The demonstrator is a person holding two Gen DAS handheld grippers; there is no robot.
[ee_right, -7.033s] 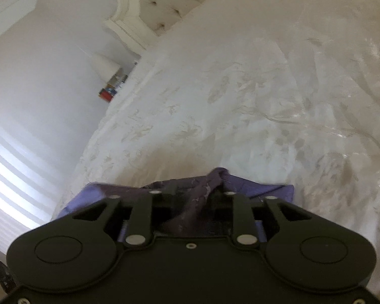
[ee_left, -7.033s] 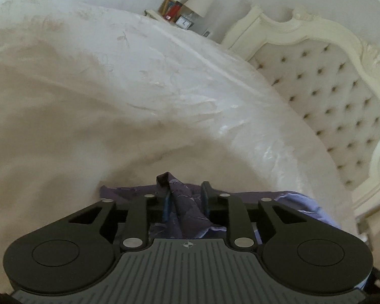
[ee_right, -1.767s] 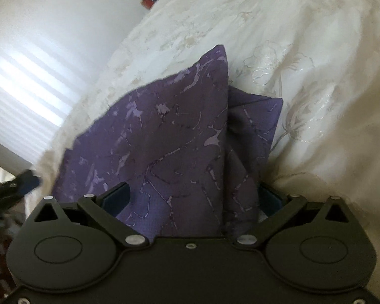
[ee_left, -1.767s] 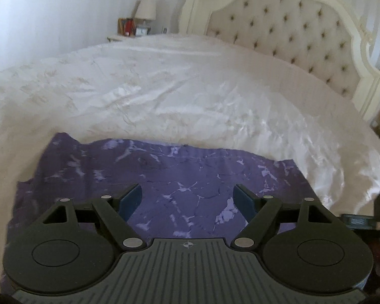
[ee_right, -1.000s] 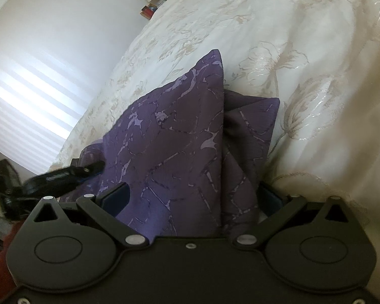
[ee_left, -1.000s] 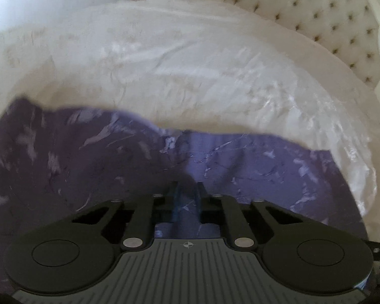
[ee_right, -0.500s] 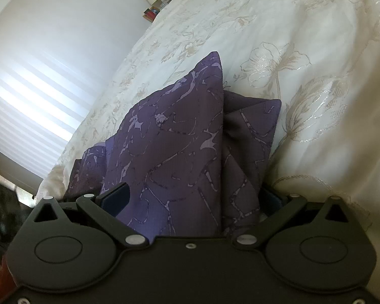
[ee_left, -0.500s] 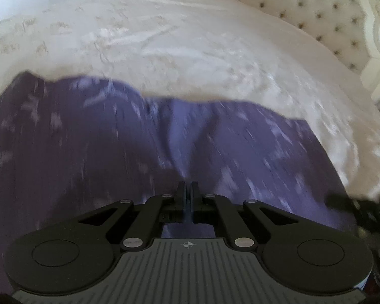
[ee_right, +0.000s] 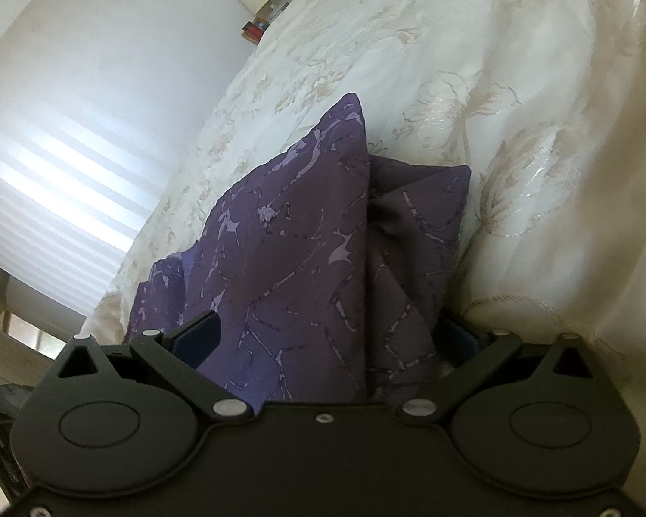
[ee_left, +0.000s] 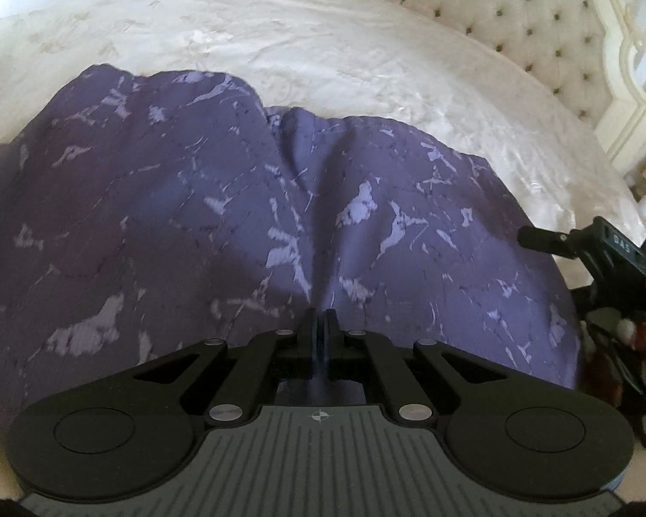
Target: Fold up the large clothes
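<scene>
Purple garment [ee_left: 245, 224] lay spread on the white bedspread [ee_left: 366, 51], long axis running crosswise ahead of both hands. Left gripper [ee_left: 319, 323] was pinched tight on its near edge, fabric tenting. Right gripper [ee_right: 327, 336] stood wide, cloth lying loose between its jaws.

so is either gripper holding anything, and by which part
The left gripper pinches the purple garment at its near edge; the right gripper holds nothing, jaws open around the folded end.
</scene>
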